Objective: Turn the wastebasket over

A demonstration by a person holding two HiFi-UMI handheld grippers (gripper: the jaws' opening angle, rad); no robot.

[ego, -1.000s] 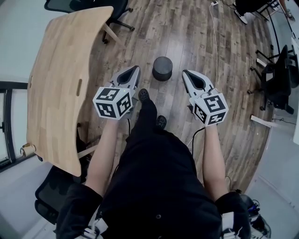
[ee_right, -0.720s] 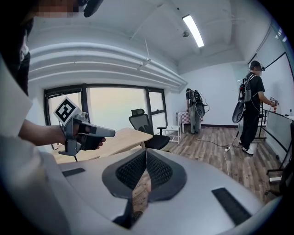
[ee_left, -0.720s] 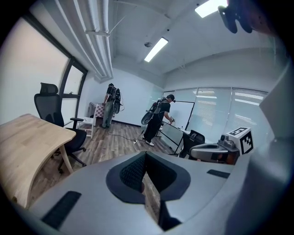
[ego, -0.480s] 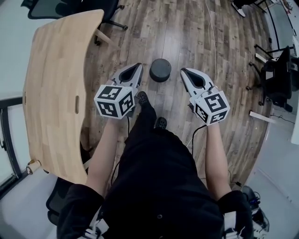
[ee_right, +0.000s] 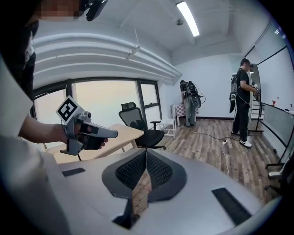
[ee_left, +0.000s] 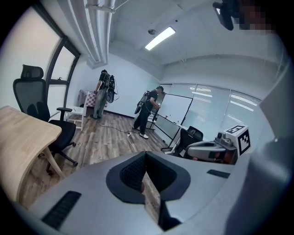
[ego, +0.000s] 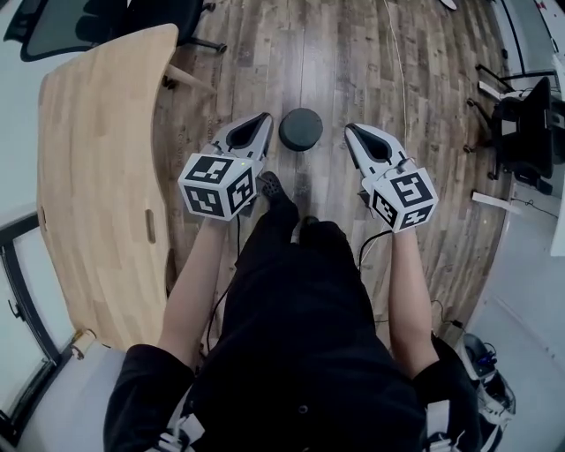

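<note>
A dark round wastebasket (ego: 301, 129) stands on the wooden floor ahead of the person's feet, seen from above in the head view. My left gripper (ego: 263, 117) hovers just left of it and above, jaws shut with nothing between them. My right gripper (ego: 350, 131) hangs just right of it, also shut and empty. Neither touches the basket. In the left gripper view my closed left gripper (ee_left: 146, 154) faces across the room, and the right gripper's marker cube (ee_left: 239, 137) shows at the right. The right gripper view shows my right gripper (ee_right: 146, 152) shut; the basket is out of both gripper views.
A curved wooden table (ego: 97, 168) runs along the left, with an office chair (ego: 106, 22) behind it. More black chairs (ego: 526, 119) stand at the right. A cable (ego: 402, 79) trails over the floor past the basket. A person (ee_right: 242, 103) stands by a glass panel far off.
The person has walked closer: the wastebasket now sits right between the two gripper tips. Both grippers have moved forward and slightly down, still shut.
</note>
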